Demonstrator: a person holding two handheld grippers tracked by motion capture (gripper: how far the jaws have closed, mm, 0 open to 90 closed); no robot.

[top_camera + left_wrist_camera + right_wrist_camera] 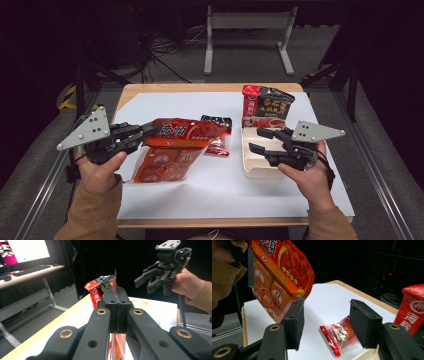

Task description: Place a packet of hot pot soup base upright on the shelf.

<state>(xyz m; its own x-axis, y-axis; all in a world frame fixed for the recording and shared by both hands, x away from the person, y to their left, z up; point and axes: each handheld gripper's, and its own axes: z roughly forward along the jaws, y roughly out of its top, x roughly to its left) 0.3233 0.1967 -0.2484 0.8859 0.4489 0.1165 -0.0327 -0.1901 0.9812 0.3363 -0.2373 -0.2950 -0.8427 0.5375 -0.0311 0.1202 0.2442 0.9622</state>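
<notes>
Fingers (117,307) of the left gripper (131,136) pinch a glossy orange snack bag's (172,150) thin edge above the white-papered table (220,187); the right gripper (264,140) gapes wide over a rectangular pale tray (257,167).

Orange snack bag (175,147) lifted, clamped in left gripper (150,131).

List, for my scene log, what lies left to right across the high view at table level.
left gripper → orange snack bag → small red packet → white tray → right gripper
</notes>
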